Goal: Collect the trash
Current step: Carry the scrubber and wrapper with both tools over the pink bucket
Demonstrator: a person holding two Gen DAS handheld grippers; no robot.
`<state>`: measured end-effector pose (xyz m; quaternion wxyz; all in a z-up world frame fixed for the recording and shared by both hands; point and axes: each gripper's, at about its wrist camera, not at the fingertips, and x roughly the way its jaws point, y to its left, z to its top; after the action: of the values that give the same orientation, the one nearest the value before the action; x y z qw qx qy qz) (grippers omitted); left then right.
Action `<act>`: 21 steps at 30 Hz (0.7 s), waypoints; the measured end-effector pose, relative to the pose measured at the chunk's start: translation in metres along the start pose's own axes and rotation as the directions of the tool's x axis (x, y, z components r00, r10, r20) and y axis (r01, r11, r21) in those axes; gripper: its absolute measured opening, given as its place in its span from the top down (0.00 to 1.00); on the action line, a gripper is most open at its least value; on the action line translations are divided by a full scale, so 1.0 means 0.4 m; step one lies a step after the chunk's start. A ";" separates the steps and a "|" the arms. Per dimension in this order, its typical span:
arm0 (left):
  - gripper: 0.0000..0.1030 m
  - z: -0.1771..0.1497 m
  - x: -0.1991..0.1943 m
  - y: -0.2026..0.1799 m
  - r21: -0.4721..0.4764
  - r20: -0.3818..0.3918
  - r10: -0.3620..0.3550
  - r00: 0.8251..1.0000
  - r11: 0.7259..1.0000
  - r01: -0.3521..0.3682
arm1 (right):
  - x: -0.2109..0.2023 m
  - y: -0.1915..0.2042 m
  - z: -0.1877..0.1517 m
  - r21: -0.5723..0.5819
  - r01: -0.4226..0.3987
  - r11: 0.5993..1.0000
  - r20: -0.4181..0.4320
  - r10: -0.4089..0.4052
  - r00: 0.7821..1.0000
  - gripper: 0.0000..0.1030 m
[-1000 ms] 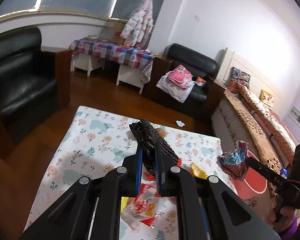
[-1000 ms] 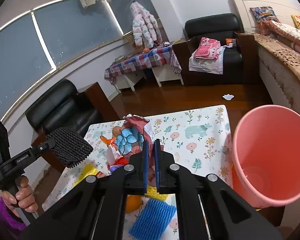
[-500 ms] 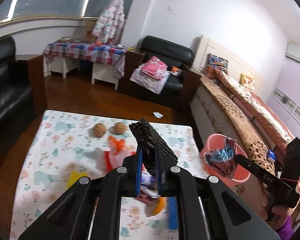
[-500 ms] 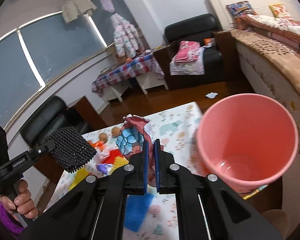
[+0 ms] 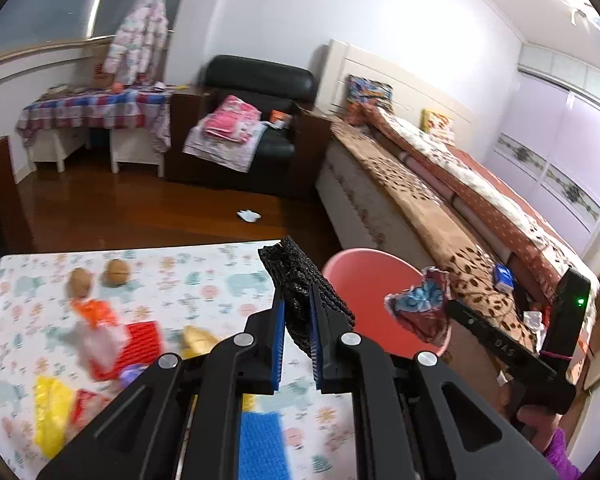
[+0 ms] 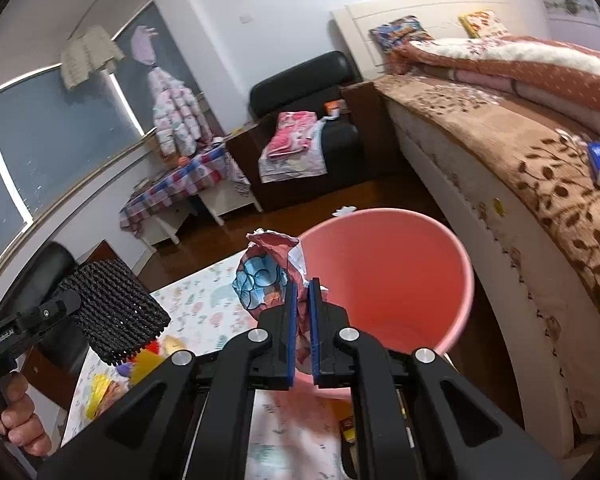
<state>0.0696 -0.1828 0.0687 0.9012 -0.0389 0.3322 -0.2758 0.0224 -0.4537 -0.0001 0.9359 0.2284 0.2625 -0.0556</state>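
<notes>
The left gripper (image 5: pixel 298 330) fingers clamp a black foam net (image 5: pixel 300 280), long axis pointing up and away. The right gripper (image 6: pixel 302 316) fingers pinch a crumpled wrapper (image 6: pixel 266 276), upright, beside the pink bucket (image 6: pixel 400 276) rim.

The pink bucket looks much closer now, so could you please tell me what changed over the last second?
Both grippers swung away from the table toward the pink bucket. The right gripper now holds its crumpled wrapper at the bucket's rim; the left gripper trails beside it with the black foam net. Nothing was released: both grips stayed shut, and the litter on the table stayed put.
</notes>
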 end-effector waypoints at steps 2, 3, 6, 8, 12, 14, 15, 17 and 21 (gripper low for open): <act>0.90 0.005 0.034 -0.035 0.028 -0.014 -0.013 1.000 1.000 0.013 | 0.010 -0.019 -0.003 0.003 0.020 1.000 -0.003 -0.020 1.000 0.94; 0.90 0.006 0.046 -0.046 0.036 -0.019 -0.016 1.000 0.999 0.016 | 0.012 -0.026 -0.005 0.004 0.025 1.000 -0.006 -0.025 1.000 0.94; 0.90 0.006 0.097 -0.086 0.059 -0.047 -0.028 0.999 0.998 0.030 | 0.030 -0.042 -0.011 0.009 0.036 0.999 -0.018 -0.035 0.999 0.94; 0.90 0.003 0.129 -0.107 0.073 -0.065 -0.035 0.997 0.997 0.040 | 0.038 -0.051 -0.017 0.003 0.047 0.999 -0.021 -0.047 0.999 0.94; 0.90 -0.005 0.197 -0.148 0.110 -0.099 -0.035 0.995 0.993 0.046 | 0.050 -0.062 -0.026 -0.003 0.065 0.998 -0.033 -0.065 0.997 0.94; 0.90 -0.014 0.234 -0.163 0.125 -0.122 -0.031 0.992 0.991 0.046 | 0.059 -0.072 -0.031 -0.002 0.073 0.997 -0.041 -0.073 0.997 0.94; 0.90 -0.016 0.248 -0.170 0.128 -0.129 -0.029 0.991 0.991 0.046 | 0.062 -0.075 -0.032 -0.001 0.074 0.997 -0.045 -0.074 0.996 0.94; 0.90 -0.024 0.274 -0.178 0.132 -0.146 -0.026 0.989 0.990 0.046 | 0.067 -0.079 -0.038 0.003 0.077 0.997 -0.053 -0.076 0.996 0.94; 0.90 -0.042 0.315 -0.184 0.131 -0.179 -0.024 0.984 0.990 0.048 | 0.075 -0.084 -0.047 0.001 0.087 0.996 -0.063 -0.086 0.994 0.94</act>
<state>0.1034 -0.3086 0.0014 0.8635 0.0405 0.3908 -0.3163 0.0318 -0.4747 -0.0433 0.9233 0.2203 0.3016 -0.0893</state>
